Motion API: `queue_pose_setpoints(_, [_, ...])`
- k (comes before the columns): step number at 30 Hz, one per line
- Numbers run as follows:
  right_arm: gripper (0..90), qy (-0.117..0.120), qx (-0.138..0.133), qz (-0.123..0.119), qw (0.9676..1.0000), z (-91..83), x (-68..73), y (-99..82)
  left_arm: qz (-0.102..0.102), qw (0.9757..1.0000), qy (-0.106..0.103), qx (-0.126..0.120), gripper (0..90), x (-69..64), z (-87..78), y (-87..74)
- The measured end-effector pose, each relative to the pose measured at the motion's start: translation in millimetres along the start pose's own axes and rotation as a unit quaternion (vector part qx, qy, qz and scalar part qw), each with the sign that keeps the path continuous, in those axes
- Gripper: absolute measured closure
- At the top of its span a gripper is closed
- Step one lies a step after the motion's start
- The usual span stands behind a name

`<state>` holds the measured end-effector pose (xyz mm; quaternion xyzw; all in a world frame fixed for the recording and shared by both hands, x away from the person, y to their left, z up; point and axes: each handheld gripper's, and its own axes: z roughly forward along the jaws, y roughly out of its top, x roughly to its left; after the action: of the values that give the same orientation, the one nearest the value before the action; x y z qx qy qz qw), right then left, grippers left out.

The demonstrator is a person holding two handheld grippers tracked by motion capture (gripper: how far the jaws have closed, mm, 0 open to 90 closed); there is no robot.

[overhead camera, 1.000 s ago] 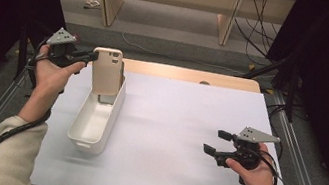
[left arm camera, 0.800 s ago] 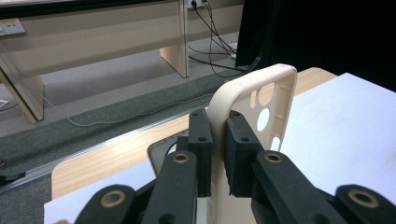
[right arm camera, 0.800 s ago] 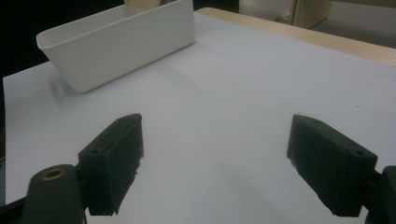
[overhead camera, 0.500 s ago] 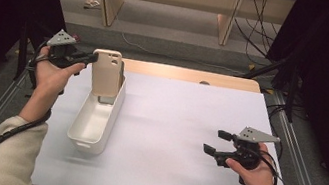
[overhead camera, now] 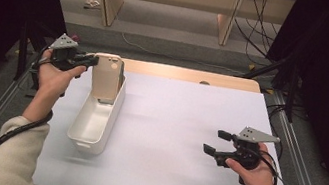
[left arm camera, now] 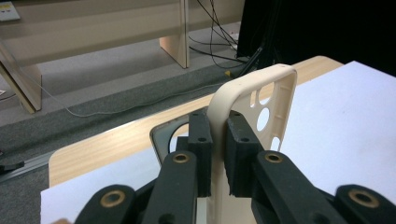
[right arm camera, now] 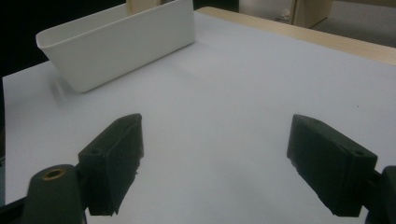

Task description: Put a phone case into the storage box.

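The white bin [overhead camera: 96,120] lies near the left edge of the white table mat [overhead camera: 179,140]; to its right the mat is bare and wide. The left gripper [overhead camera: 87,61] pinches a beige phone case [overhead camera: 106,79], upright over the bin's far end. The right gripper [overhead camera: 217,141], jaws spread and empty, hovers well right of the bin.
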<state>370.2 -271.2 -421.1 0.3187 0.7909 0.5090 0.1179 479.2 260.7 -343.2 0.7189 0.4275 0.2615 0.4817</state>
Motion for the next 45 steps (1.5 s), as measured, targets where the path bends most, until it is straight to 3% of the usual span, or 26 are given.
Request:
queue_pose_setpoints(21, [19.4,0.000,0.001,0.000,1.0000,0.3,-0.1,-0.2,-0.011,0.9994,-0.010,0.031,81.7,6.6,19.7,-27.8])
queue_pose_setpoints(28, [19.4,0.000,0.001,0.001,1.0000,0.1,-0.5,-0.3,-0.006,0.9991,-0.012,0.040,81.5,7.5,26.4,-34.3])
queue_pose_setpoints(34, [19.4,0.000,0.000,0.002,1.0000,0.2,-1.0,-0.6,-0.012,0.9991,-0.003,0.040,81.0,10.9,28.5,-36.3])
queue_pose_setpoints(45, [19.4,0.000,0.000,0.003,1.0000,0.2,-1.0,-0.7,0.010,0.9980,0.019,0.059,75.9,13.7,36.0,-34.2])
